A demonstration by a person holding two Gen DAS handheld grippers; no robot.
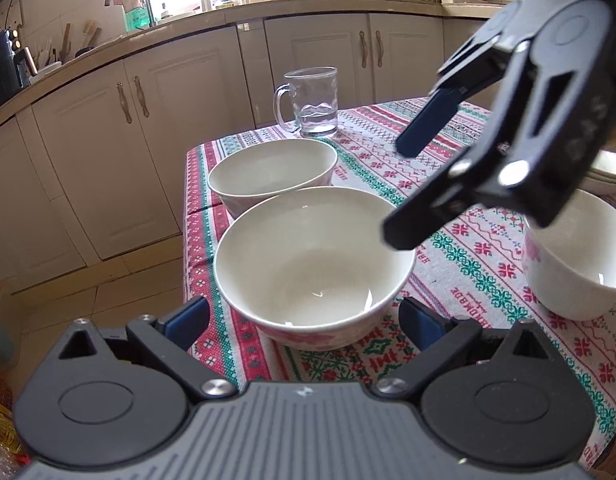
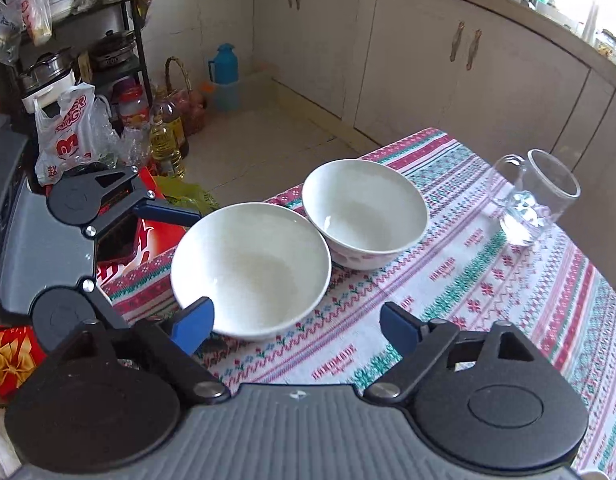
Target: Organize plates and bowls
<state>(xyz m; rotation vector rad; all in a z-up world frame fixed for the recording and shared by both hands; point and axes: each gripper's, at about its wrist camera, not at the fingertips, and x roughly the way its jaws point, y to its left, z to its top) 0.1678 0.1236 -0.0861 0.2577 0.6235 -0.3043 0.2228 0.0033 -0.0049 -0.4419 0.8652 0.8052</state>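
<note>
Two white bowls with pink flowers stand side by side near the table's corner. The near bowl point(image 1: 313, 264) point(image 2: 252, 270) sits just ahead of my left gripper point(image 1: 304, 318), which is open and empty with its jaws on either side of the bowl's base. The far bowl point(image 1: 272, 174) point(image 2: 365, 212) stands behind it. My right gripper point(image 2: 296, 326) is open and empty, hovering above the table beside the near bowl; it also shows in the left wrist view point(image 1: 399, 188). A third white bowl point(image 1: 571, 256) and stacked plates point(image 1: 607, 170) are at the right.
A glass mug point(image 1: 313, 102) point(image 2: 535, 198) stands at the table's far side on the patterned cloth point(image 2: 487, 300). Kitchen cabinets point(image 1: 168, 120) line the wall. Bags, oil bottles point(image 2: 164, 140) and boxes crowd the floor beyond the table's edge.
</note>
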